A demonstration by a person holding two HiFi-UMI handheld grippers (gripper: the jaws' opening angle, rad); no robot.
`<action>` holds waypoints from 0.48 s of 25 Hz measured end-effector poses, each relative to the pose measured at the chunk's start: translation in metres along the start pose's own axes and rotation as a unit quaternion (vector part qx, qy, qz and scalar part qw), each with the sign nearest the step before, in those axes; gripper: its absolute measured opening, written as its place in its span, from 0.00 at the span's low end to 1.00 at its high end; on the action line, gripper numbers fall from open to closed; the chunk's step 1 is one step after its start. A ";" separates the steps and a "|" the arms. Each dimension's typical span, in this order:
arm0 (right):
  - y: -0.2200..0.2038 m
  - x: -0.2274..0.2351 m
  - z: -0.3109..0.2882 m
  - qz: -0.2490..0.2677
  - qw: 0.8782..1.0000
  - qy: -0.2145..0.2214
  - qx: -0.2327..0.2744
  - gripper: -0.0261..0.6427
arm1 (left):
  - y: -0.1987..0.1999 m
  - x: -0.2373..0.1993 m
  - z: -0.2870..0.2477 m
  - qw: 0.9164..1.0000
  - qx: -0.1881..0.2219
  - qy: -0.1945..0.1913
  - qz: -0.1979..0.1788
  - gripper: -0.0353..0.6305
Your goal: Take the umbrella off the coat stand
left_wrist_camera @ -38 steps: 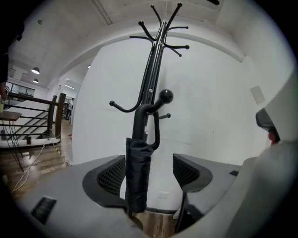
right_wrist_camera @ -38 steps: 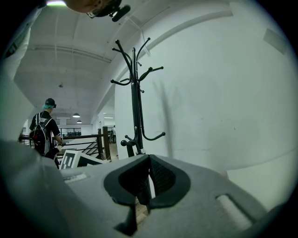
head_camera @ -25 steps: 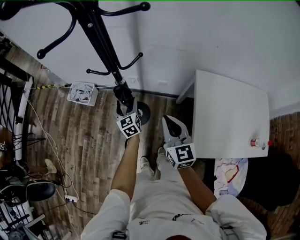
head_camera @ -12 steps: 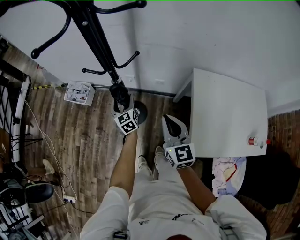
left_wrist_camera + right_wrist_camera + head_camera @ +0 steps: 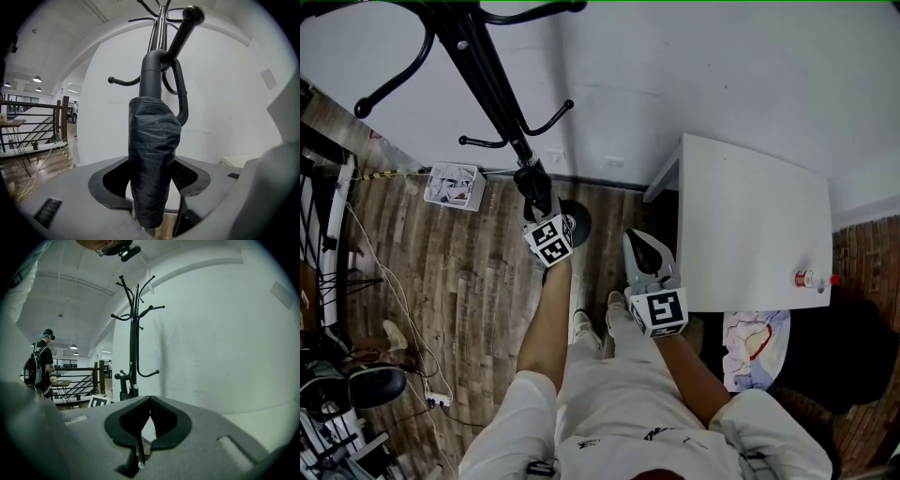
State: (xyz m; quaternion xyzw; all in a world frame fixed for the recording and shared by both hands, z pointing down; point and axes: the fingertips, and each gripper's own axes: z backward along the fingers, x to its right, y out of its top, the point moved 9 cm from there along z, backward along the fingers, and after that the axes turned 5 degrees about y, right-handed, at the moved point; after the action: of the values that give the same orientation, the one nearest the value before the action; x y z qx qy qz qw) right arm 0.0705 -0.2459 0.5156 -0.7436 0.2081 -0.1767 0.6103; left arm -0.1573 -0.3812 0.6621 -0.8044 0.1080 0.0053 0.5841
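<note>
Closing on the umbrella (image 5: 152, 154) is as far as the job is getting: the umbrella is hanging on the coat stand (image 5: 483, 80), caught on 1 of the low hooks (image 5: 185, 33), and nothing is lifting it off yet. The left gripper (image 5: 540, 208) is reaching in at the pole, and its 2 jaws have just been closing with the umbrella's body standing between them. In the left gripper view the pads seem to be pressing the cover on both sides, so the hold is looking made or very nearly made. What is remaining, by my reading, is raising the umbrella until its loop is clearing the hook's knob, then drawing it away from the stand.

The right gripper (image 5: 643, 248) is waiting with its jaws together and nothing in them, hovering just off the front left corner of the white bench (image 5: 750, 225), well apart from the stand.

The umbrella is showing as a short folded one, hanging upright close beside the pole. It is wearing a matte black cover that is creasing and puckering loosely, with a smooth black round handle standing above it. The soft cover is likely giving a little under the pads.
</note>
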 end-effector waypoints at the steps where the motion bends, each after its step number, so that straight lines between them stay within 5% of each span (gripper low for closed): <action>1: 0.000 0.000 0.001 0.001 1.000 0.000 0.000 0.03 | 0.000 0.000 0.001 1.000 -0.002 0.000 -0.001 0.43; 12: 0.005 -0.002 0.003 0.001 1.000 -0.004 0.004 0.03 | 0.004 -0.004 0.016 1.000 -0.017 -0.008 -0.021 0.43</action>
State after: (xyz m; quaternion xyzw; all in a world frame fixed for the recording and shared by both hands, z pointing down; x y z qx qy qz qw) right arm 0.0703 -0.2432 0.5102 -0.7415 0.2063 -0.1741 0.6143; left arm -0.1599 -0.3665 0.6532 -0.8161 0.0861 0.0016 0.5714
